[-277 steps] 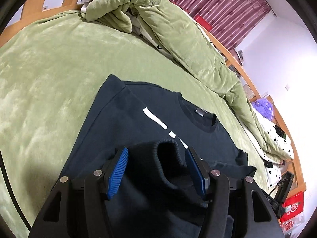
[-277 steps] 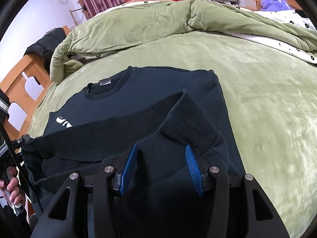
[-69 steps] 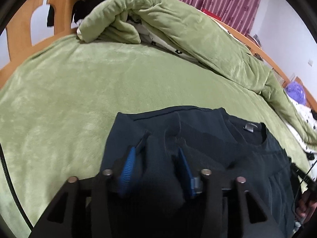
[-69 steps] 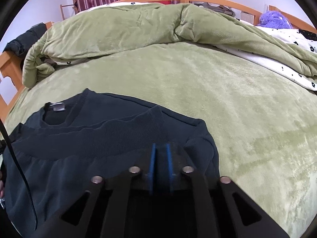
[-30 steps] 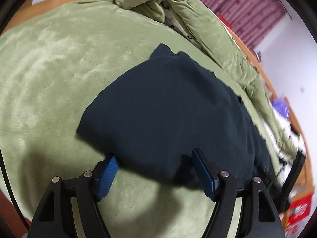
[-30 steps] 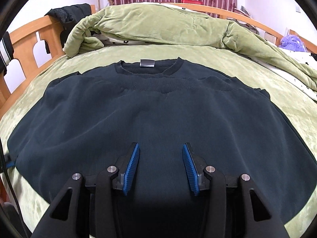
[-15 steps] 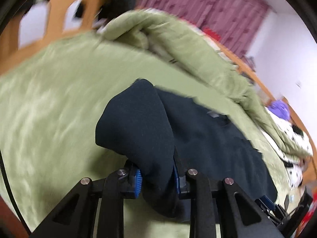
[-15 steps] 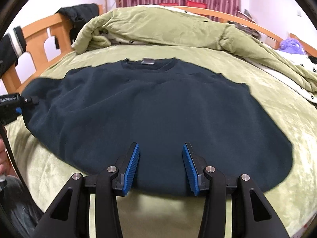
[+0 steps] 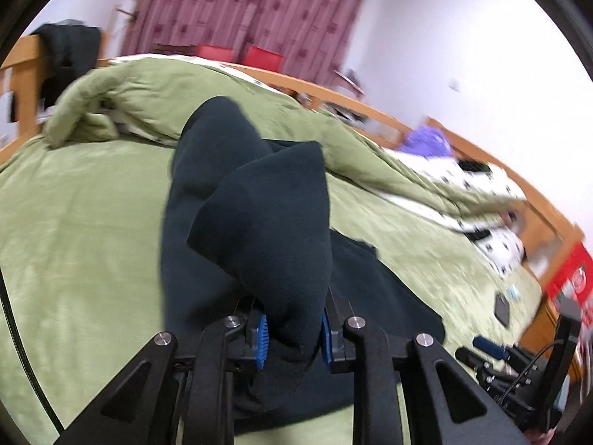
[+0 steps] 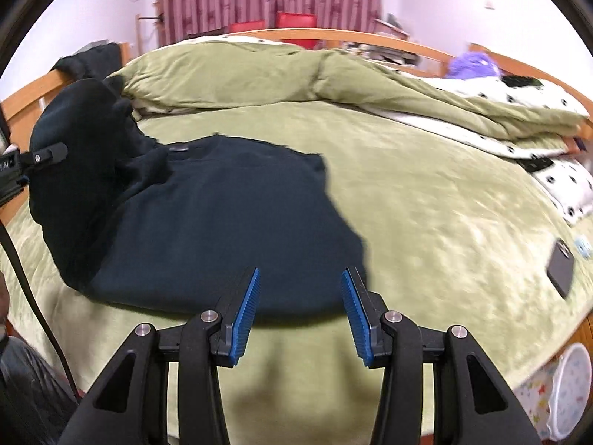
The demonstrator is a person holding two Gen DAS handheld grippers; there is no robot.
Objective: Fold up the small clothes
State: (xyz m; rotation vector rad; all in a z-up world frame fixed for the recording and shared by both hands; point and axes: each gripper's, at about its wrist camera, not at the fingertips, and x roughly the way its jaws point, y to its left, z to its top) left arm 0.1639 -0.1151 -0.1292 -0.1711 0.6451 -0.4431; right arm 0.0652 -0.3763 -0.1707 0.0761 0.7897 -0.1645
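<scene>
A dark navy sweater (image 10: 222,215) lies on the green bed cover (image 10: 426,204), its collar toward the headboard. My left gripper (image 9: 292,322) is closing on a thick bunch of the sweater (image 9: 259,222), and its blue pads press on the cloth. That side is lifted off the bed and stands up as a fold (image 10: 81,141) at the left of the right wrist view. My right gripper (image 10: 300,296) hovers open over the sweater's near hem, with nothing held between its fingers.
A bunched green duvet (image 10: 259,74) and a dotted sheet (image 10: 537,141) lie along the back and right. A dark phone (image 10: 561,269) rests on the cover at the right. A wooden bed frame (image 10: 333,33) rings the bed. A white bin (image 10: 570,389) stands beyond the bed's near right edge.
The left gripper's jaws have shut on the sweater's left side and raised it off the bed, rolling as they rose. The right gripper has drawn back toward the near hem, still open.
</scene>
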